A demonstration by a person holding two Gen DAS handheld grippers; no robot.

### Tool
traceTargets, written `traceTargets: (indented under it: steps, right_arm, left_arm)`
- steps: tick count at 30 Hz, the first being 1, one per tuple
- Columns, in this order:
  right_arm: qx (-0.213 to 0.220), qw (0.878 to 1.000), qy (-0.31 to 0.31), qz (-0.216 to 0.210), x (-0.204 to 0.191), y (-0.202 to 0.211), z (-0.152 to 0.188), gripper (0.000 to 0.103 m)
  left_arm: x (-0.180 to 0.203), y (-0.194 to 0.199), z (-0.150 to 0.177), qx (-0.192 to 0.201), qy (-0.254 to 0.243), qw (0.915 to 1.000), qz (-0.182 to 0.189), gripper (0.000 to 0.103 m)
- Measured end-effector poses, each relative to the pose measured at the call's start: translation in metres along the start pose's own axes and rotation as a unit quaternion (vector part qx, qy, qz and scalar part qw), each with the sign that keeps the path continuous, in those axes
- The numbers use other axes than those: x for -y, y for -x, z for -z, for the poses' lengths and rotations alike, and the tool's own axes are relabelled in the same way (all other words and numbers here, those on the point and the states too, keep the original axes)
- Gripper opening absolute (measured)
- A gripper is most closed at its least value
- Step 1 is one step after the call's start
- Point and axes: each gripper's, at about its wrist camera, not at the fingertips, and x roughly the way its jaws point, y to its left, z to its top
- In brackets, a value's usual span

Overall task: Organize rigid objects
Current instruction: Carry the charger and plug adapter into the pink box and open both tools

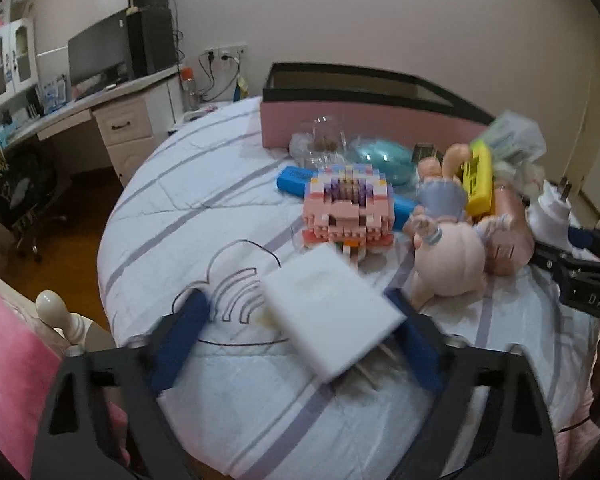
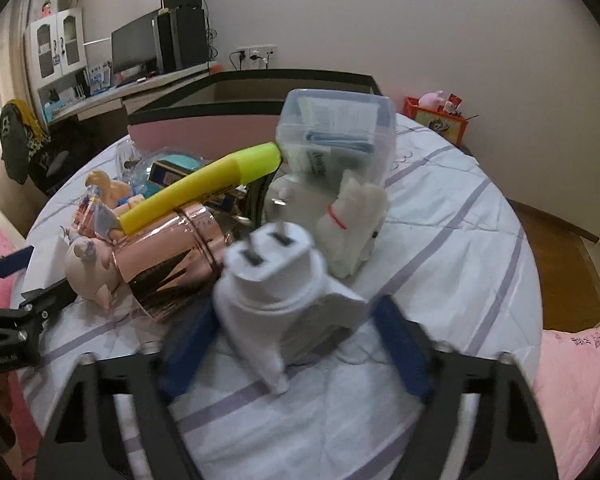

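1. On a bed (image 1: 172, 184) with a striped sheet, the left tongs (image 1: 296, 328) stand wide open around a flat white packet (image 1: 332, 316), its right edge against one blue finger.
2. The right tongs (image 2: 296, 332) stand open around a white plug adapter (image 2: 272, 276); whether they grip it is unclear.
3. A toy pile lies just ahead: pink block model (image 1: 344, 208), pink pig (image 1: 448, 260), yellow marker (image 2: 204, 192).
4. A pink open box (image 1: 340, 120) sits behind the pile.
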Motion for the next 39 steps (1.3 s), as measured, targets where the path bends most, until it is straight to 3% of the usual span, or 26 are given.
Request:
traceTargets:
  steps: [1, 8, 18, 28, 30, 34, 38, 39]
  right_arm:
    - [0.000, 1.000, -0.003, -0.004, 0.002, -0.001, 0.000, 0.072]
    - [0.014, 1.000, -0.020, -0.011, 0.013, 0.008, 0.000, 0.072]
    - [0.051, 0.998, -0.022, -0.018, 0.021, 0.035, -0.023, 0.072]
    - [0.088, 0.995, 0.018, -0.039, 0.016, 0.036, -0.114, 0.072]
    - [0.079, 0.996, 0.029, -0.041, 0.013, 0.021, -0.139, 0.072]
    - [0.043, 0.997, 0.034, -0.049, 0.010, -0.025, -0.179, 0.072]
    - [-0.011, 0.998, 0.045, -0.051, 0.006, -0.075, -0.199, 0.072]
    - [-0.042, 0.996, 0.046, -0.057, 0.004, -0.094, -0.204, 0.072]
  left_arm:
    - [0.000, 0.001, 0.000, 0.001, -0.004, 1.0000, 0.002, 0.064]
    - [-0.003, 0.002, -0.005, -0.001, -0.003, 0.9999, 0.015, 0.064]
    - [0.001, 0.022, -0.033, 0.034, -0.009, 0.9986, 0.039, 0.064]
    - [0.025, 0.018, -0.132, 0.087, -0.048, 0.9931, 0.062, 0.064]
    - [0.029, 0.008, -0.151, 0.088, -0.057, 0.9924, 0.064, 0.064]
    - [0.035, -0.036, -0.195, 0.056, -0.065, 0.9933, 0.078, 0.064]
    - [0.042, -0.089, -0.218, 0.001, -0.073, 0.9948, 0.072, 0.064]
    - [0.043, -0.098, -0.219, -0.009, -0.073, 0.9948, 0.071, 0.064]
